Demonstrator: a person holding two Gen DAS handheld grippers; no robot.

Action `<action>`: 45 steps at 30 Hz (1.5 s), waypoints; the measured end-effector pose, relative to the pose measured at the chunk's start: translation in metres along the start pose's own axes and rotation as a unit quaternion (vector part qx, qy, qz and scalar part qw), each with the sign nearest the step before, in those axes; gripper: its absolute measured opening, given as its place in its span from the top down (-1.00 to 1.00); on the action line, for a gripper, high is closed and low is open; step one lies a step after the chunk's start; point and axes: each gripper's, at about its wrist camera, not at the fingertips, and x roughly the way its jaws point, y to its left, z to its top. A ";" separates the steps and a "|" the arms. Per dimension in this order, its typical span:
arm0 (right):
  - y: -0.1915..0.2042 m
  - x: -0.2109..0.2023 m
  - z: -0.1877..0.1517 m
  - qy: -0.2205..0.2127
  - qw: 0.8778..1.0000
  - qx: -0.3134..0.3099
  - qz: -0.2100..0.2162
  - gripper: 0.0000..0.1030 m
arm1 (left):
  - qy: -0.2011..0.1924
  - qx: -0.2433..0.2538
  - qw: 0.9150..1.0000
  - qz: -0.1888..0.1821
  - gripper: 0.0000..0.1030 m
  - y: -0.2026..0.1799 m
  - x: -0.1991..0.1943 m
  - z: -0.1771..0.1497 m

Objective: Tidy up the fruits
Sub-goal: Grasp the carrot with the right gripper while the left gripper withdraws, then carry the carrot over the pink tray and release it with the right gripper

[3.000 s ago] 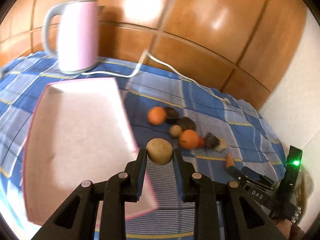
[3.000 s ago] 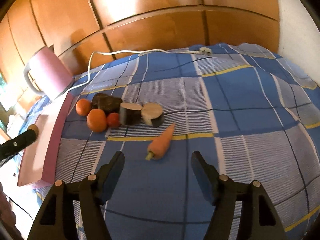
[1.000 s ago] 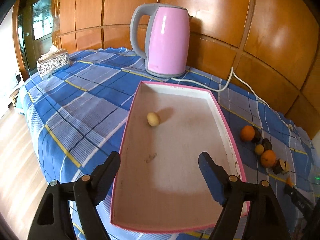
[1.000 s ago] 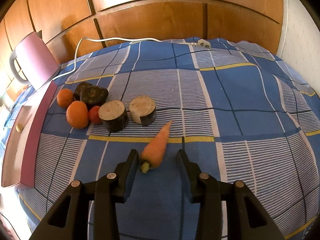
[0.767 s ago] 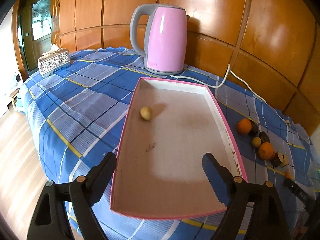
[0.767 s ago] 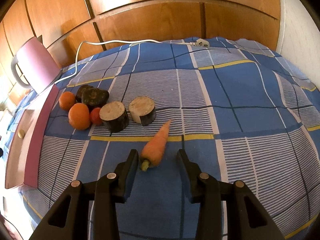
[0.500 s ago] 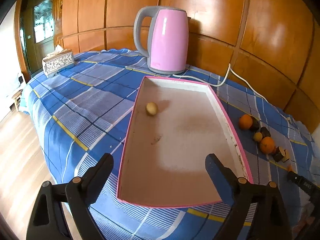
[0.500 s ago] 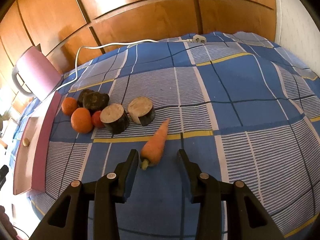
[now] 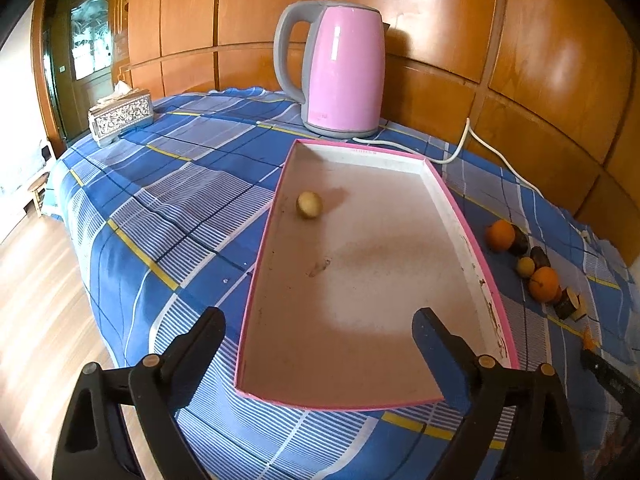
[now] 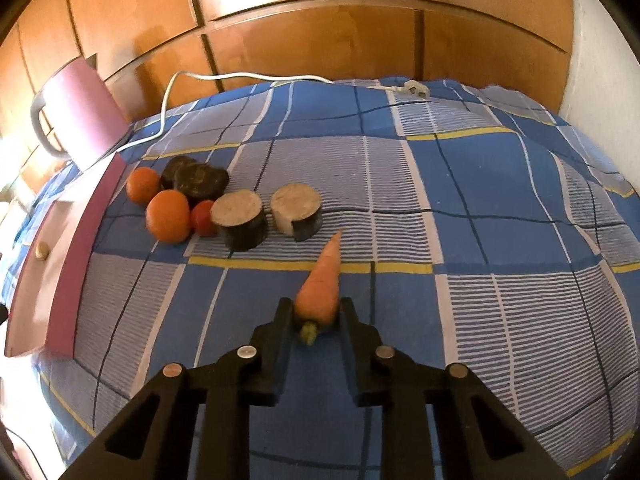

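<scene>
The right gripper (image 10: 316,316) has its two fingers pressed against the fat end of the carrot (image 10: 322,284), one on each side, so it is holding the carrot. The carrot lies on the blue checked cloth (image 10: 460,184), pointing away from the gripper, with its thin tip near a cut dark-skinned round piece (image 10: 297,211).

What could go wrong? The grip is only on the very end, close to the little green stub. The rest of the carrot sticks out far in front — so if it is lifted fast, the long part may dip down or twist and slide out. The carrot is also cone-shaped and smooth, so the fingers could squeeze it forward like a bar of soap. If it drops, it could roll into the pile beside it: two oranges (image 10: 168,216), a small red fruit (image 10: 203,218), and dark lumps (image 10: 200,180).

The carrot looks bright orange, thick at the held end and thin at the tip.

The left gripper (image 9: 318,334) is wide open and holds nothing. It hangs over the near end of the pink tray (image 9: 472,240), which has one small yellowish round fruit (image 9: 309,205) in it near the left wall. A pink kettle (image 9: 340,68) stands behind the tray — its white cord (image 9: 464,148) runs close by and might snag an arm.
</scene>
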 end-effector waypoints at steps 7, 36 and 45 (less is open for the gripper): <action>0.017 -0.007 -0.006 0.012 0.999 -0.022 0.045 0.57 | 0.001 0.000 1.000 -0.005 -0.85 0.000 -0.001 0.000; 0.157 -0.032 0.019 0.000 0.956 -0.236 0.177 0.57 | 0.007 -0.010 1.000 -0.005 -0.87 0.006 0.002 0.001; 0.197 -0.012 0.038 0.013 0.951 -0.234 0.201 0.57 | 0.008 -0.016 1.000 -0.006 -0.86 0.010 0.004 0.003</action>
